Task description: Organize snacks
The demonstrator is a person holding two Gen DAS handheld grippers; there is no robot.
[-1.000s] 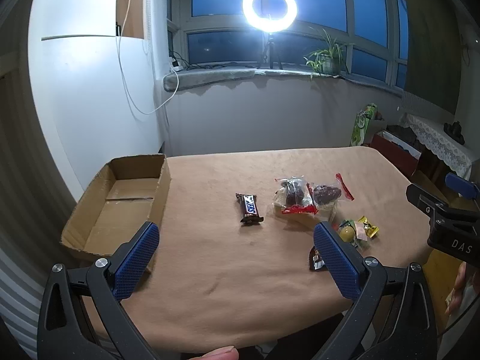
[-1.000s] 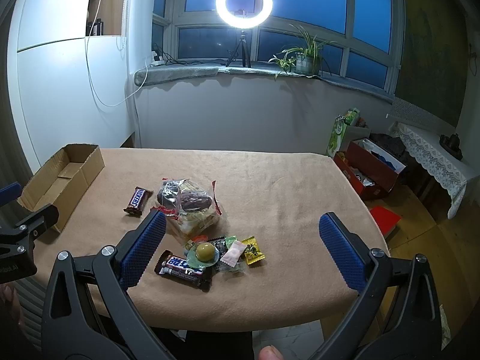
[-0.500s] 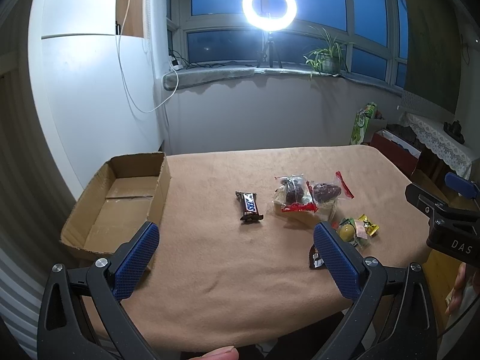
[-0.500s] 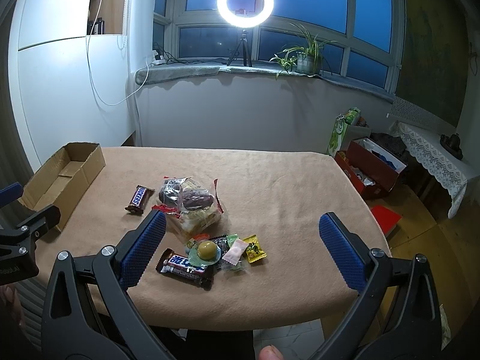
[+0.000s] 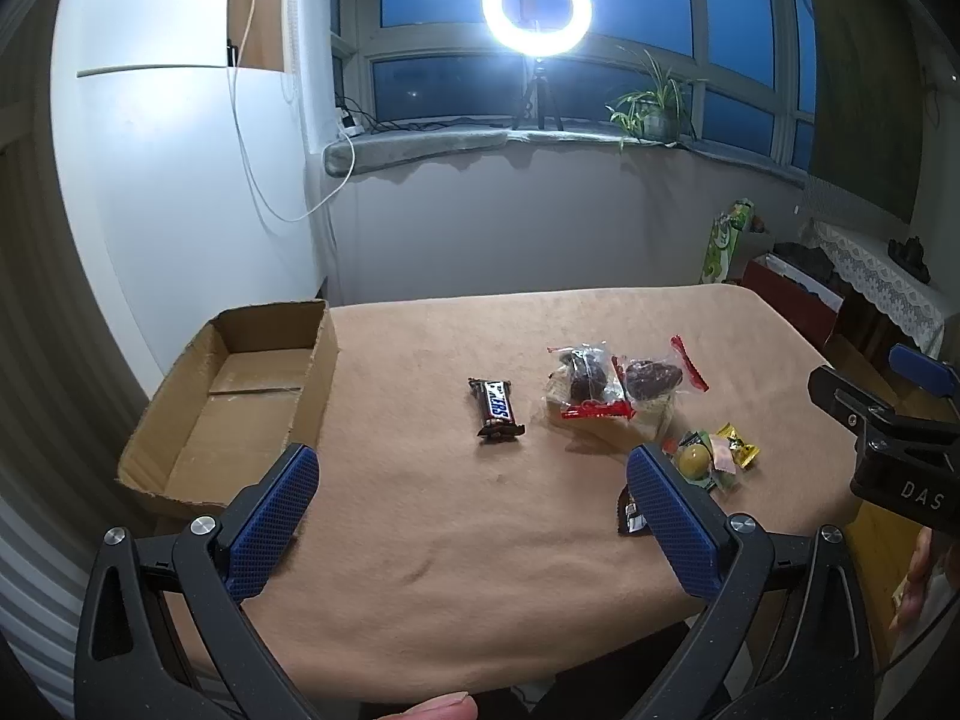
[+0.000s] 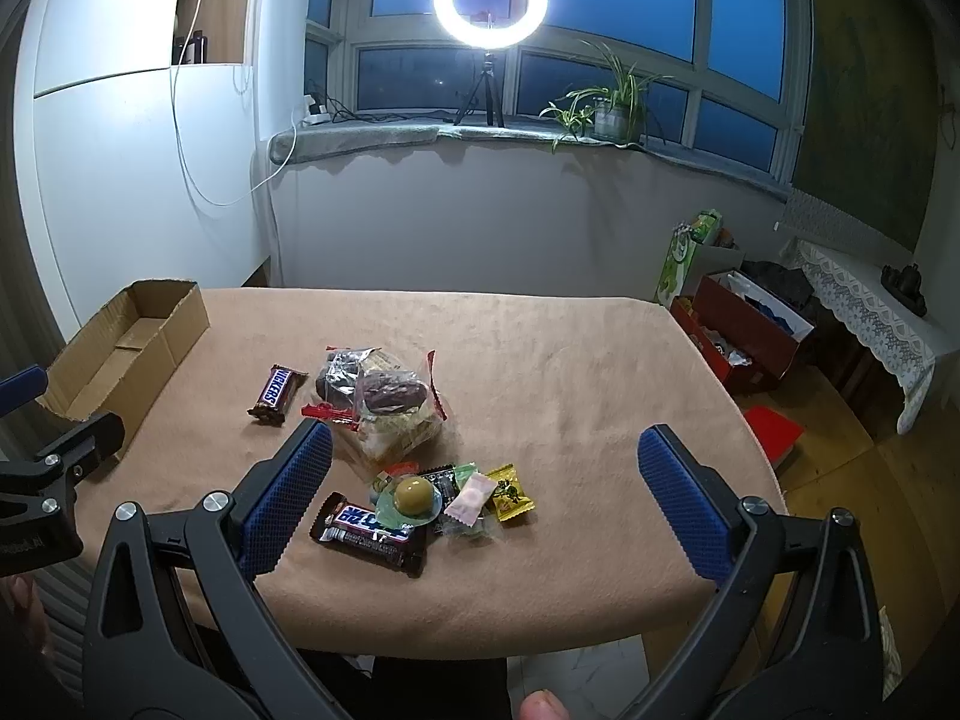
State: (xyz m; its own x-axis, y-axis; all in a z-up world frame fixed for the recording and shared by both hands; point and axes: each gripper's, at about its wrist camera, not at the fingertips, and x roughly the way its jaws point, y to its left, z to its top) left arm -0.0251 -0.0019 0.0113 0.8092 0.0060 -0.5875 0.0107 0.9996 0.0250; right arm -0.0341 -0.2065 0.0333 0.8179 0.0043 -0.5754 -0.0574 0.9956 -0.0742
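Observation:
An empty cardboard box [image 5: 240, 402] [image 6: 120, 354] lies at the table's left edge. A Snickers bar [image 5: 496, 408] [image 6: 278, 393] rests alone mid-table. Right of it sit clear bags of dark pastries [image 5: 612, 387] [image 6: 384, 402]. Near the front edge lies a heap of small wrapped candies [image 5: 714, 456] [image 6: 462, 495] and a second Snickers bar [image 6: 372, 531]. My left gripper [image 5: 468, 510] hangs open over the front edge, holding nothing. My right gripper [image 6: 480, 501] is open above the candy heap, apart from it.
A tan cloth covers the table [image 5: 450, 540] [image 6: 570, 372]. Behind stand a windowsill with a ring light [image 6: 491, 0] and a potted plant [image 6: 612, 108]. Red boxes [image 6: 744, 336] and a lace-covered side table [image 6: 870, 312] fill the floor at right.
The right gripper has edged slightly forward toward the snacks. The left gripper has barely moved.

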